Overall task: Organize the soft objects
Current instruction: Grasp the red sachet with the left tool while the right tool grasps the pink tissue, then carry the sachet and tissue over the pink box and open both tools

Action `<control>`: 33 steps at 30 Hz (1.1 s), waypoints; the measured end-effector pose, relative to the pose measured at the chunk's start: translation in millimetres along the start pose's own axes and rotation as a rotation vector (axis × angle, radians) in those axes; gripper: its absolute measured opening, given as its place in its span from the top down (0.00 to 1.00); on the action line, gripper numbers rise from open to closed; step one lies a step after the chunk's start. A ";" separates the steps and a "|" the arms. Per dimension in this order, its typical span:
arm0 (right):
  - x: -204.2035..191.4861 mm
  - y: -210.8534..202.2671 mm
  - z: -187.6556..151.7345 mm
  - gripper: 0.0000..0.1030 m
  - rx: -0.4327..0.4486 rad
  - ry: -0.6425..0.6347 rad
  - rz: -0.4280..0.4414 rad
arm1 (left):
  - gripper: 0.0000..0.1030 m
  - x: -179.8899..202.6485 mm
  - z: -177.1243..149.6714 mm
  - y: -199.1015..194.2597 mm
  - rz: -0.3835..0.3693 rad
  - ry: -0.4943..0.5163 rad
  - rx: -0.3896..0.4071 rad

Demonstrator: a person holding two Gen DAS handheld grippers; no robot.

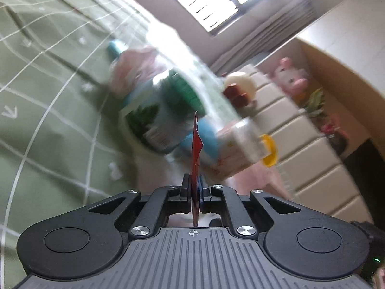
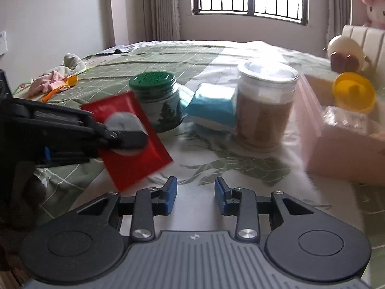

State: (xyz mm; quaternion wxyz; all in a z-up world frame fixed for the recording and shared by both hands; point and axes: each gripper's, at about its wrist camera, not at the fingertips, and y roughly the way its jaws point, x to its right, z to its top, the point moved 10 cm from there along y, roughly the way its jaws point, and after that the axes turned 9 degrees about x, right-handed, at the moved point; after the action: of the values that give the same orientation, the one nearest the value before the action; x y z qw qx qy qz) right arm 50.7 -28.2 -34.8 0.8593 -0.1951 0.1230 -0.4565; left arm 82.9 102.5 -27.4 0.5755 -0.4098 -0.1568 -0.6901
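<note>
"What have you got?"

"My left gripper (image 2: 130,134) is pinching a red packet (image 2: 134,144). I hold it up in the air, over the near left part of the bed (image 2: 72,171), in front of the green jar (image 2: 156,101)."

"Is it heavy?"

"I think it is very light. It looks thin and flat and a bit shiny, so it could slip. My pads hold it near its middle, and it stands on edge between them."

"What about your other one?"

"My right gripper (image 2: 195,196) is spread a little, with nothing in it. It hangs low over the bed."

"Where would the packet go?"

"Maybe the pink box (image 2: 336,144) at the right edge. The blue sponge (image 2: 211,106) looks soft too. I would squeeze that one at its sides."
</note>
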 end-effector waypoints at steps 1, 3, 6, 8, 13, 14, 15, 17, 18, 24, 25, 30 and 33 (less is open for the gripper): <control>2.0 -2.4 5.4 0.67 0.007 0.003 -0.004 | 0.93 2.2 2.1 -4.2 -0.027 -0.015 0.004; 4.3 -6.6 20.1 0.67 0.019 0.017 -0.002 | 0.93 2.3 8.9 -14.4 -0.043 -0.033 0.028; -0.5 -7.3 47.4 0.67 0.030 0.006 0.022 | 0.93 -11.6 27.9 -36.7 -0.044 -0.101 0.094; -11.1 -3.4 70.2 0.66 0.030 -0.025 0.048 | 0.93 -29.5 47.5 -57.0 0.007 -0.118 0.165; -48.4 40.0 129.3 0.51 -0.061 -0.022 0.130 | 0.93 -85.0 91.0 -101.5 0.217 -0.120 0.259; -56.6 53.9 138.3 0.47 -0.093 -0.017 0.142 | 0.93 -92.0 97.7 -108.7 0.225 -0.123 0.272; -64.0 70.1 145.7 0.45 -0.127 -0.016 0.141 | 0.93 -98.9 104.2 -116.0 0.233 -0.125 0.286; -75.5 105.5 153.9 0.45 -0.200 -0.027 0.113 | 0.93 -108.0 112.2 -126.3 0.239 -0.123 0.299; -79.8 122.3 154.9 0.45 -0.233 -0.029 0.096 | 0.93 -111.6 114.5 -129.8 0.236 -0.123 0.303; -89.9 200.7 126.9 0.62 -0.469 -0.075 -0.028 | 0.93 -129.5 124.2 -135.3 0.236 -0.146 0.311; -91.3 202.5 127.1 0.94 -0.475 -0.096 -0.029 | 0.93 -133.6 125.8 -134.8 0.241 -0.154 0.311; -88.7 144.6 197.7 0.97 -0.235 -0.126 0.100 | 0.93 -118.9 157.0 -135.2 0.219 -0.095 0.313; -51.4 84.8 244.0 0.97 -0.105 -0.093 0.113 | 0.93 -66.3 180.0 -114.7 0.143 -0.022 0.312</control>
State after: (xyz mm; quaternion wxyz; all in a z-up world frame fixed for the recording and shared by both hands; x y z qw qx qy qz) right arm 179.8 112.0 146.9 0.8771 -0.2538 0.1174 -0.3905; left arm 46.4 303.5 63.1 0.6780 -0.3331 -0.2386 -0.6103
